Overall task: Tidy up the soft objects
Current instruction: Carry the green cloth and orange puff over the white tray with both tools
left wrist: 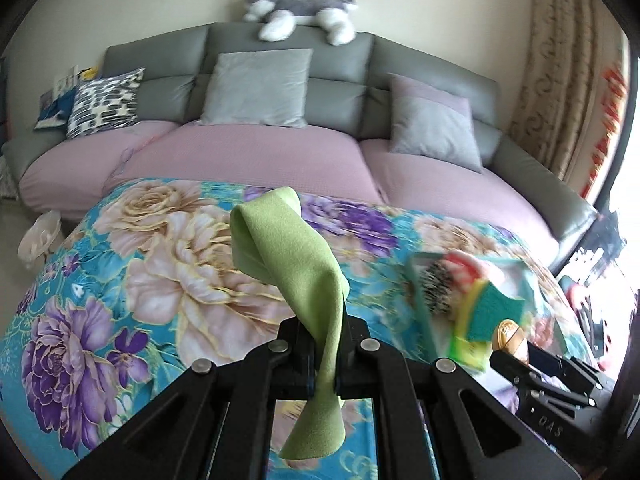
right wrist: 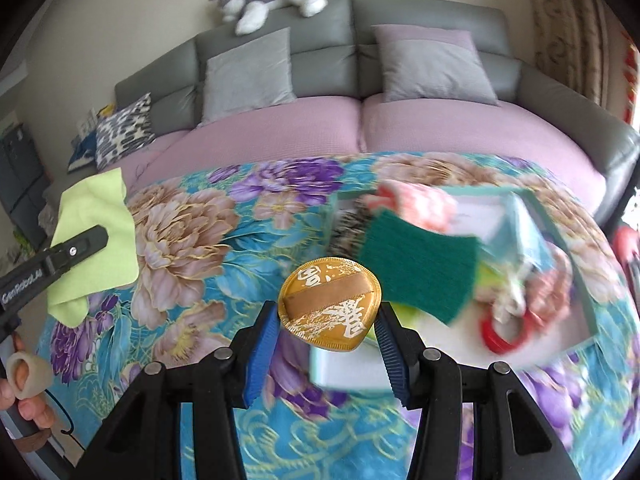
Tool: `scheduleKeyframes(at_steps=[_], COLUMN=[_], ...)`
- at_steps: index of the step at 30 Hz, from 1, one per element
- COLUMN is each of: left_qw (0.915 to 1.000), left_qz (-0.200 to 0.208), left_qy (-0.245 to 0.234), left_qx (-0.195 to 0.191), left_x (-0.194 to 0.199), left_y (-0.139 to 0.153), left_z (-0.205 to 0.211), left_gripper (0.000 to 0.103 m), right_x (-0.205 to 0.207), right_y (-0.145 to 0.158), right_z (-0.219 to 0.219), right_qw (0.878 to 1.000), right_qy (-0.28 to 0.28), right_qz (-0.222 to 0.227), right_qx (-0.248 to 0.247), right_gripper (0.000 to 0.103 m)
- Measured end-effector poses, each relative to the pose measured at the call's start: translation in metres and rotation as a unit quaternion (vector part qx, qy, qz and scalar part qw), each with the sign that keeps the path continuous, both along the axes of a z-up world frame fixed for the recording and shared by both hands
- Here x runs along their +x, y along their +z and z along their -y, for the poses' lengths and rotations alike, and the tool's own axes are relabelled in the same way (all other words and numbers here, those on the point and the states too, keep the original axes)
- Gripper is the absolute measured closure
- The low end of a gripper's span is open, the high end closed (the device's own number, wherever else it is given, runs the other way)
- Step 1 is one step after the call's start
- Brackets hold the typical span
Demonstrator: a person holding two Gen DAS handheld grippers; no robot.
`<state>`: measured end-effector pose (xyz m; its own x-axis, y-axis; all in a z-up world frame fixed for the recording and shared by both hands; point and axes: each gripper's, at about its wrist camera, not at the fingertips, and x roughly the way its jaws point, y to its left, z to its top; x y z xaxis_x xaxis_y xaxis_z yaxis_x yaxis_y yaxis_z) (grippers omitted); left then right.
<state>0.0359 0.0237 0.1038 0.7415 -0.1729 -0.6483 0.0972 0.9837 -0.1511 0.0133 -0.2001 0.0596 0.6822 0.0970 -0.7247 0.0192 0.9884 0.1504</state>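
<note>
Over the floral cloth (left wrist: 120,264), my left gripper (left wrist: 326,344) pinches one green cloth (left wrist: 296,264); my right gripper (right wrist: 328,332) clasps one gold puff (right wrist: 330,306) beside one tray (right wrist: 576,256) of blurred items.

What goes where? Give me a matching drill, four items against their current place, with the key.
Items:
1 green cloth
2 gold puff
3 plush husky
4 green scouring pad

Places:
A on the sofa's backrest
B between the right gripper's fingers
C over the tray
D clamped in the left gripper

Pairs: 1-D, 2-B, 3-A, 4-C
</note>
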Motion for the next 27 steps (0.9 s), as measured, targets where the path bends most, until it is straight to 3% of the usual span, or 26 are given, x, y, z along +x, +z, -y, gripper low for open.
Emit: scheduleKeyframes(at_steps=[7, 14, 22, 27], left_qw=[0.9972, 0.9861, 0.975, 0.9723], left_qz=[-0.002, -0.029, -0.065, -0.089], left_qy=[-0.072, -0.163, -0.21, -0.212], left_qx=[0.017, 0.017, 0.031, 0.044], left_x=[-0.013, -0.015, -0.016, -0.006], left_y=[0.002, -0.015, -0.041, -0.066], left_z=[0.055, 0.122, 0.171, 0.19], left_gripper=[0.096, 0.096, 0.096, 0.096], right_x=[-0.017, -0.015, -0.008, 0.0], right_y=[0.001, -0.009, -0.023, -0.034], right_z=[0.057, 0.098, 0.122, 0.125], right_qw=[0.998, 0.995, 0.994, 0.995], right_qy=[-0.06, -0.094, -0.102, -0.094], right_qz=[0.002, 0.0, -0.008, -0.007], right_qx=[0.008, 0.017, 0.027, 0.039], right_gripper=[0.051, 0.051, 0.051, 0.051])
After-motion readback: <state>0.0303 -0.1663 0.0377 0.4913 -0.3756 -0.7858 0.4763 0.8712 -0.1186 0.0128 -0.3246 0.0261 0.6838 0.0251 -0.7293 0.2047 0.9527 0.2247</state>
